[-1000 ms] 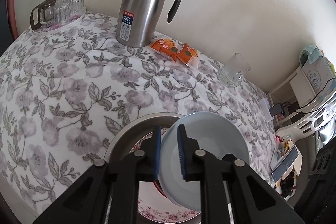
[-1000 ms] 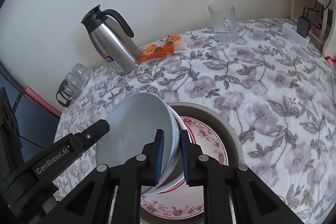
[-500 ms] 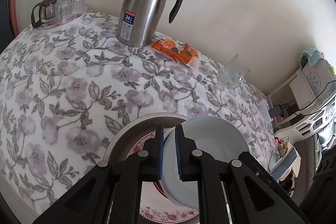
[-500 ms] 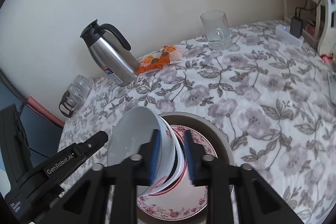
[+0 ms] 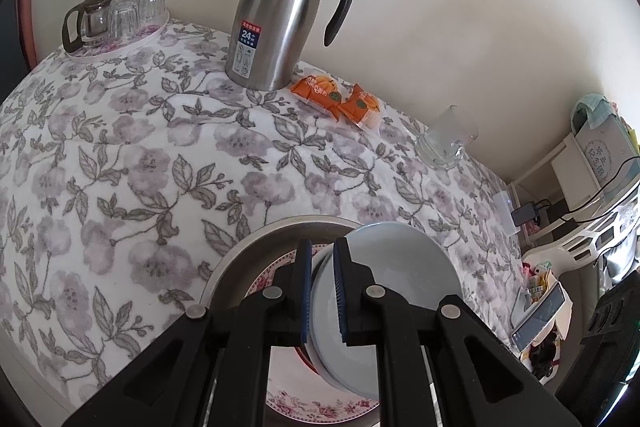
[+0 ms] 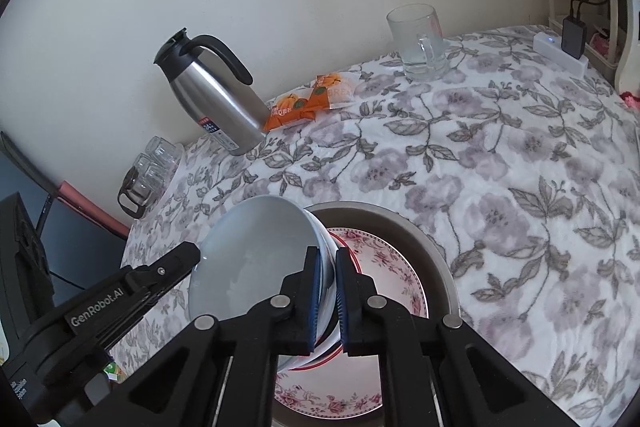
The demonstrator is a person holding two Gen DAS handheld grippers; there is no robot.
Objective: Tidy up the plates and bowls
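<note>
A pale blue-grey bowl [image 6: 256,259], smooth and glossy, is tilted up on its edge above a round metal basin [image 6: 434,247] with a dull brushed rim. It nests in a second bowl with a red-lined rim [image 6: 320,359]. Flat in the basin lies a white plate [image 6: 400,279] with a pink rose border. The left tool [image 5: 322,291] is closed on the blue-grey bowl's rim, blue ribbed pads pinching its thin wall. The right tool [image 6: 327,299] clamps the opposite rim, where both bowls' walls sit between its pads. The basin sits at the near edge of the worktop [image 6: 520,187], covered in a fleecy white cloth printed with mauve flowers. Along the far edge stand a brushed-steel jug [image 5: 280,23], orange snack packets [image 5: 336,99], a glass mug [image 5: 446,139], and a tray of glasses [image 5: 120,15].
</note>
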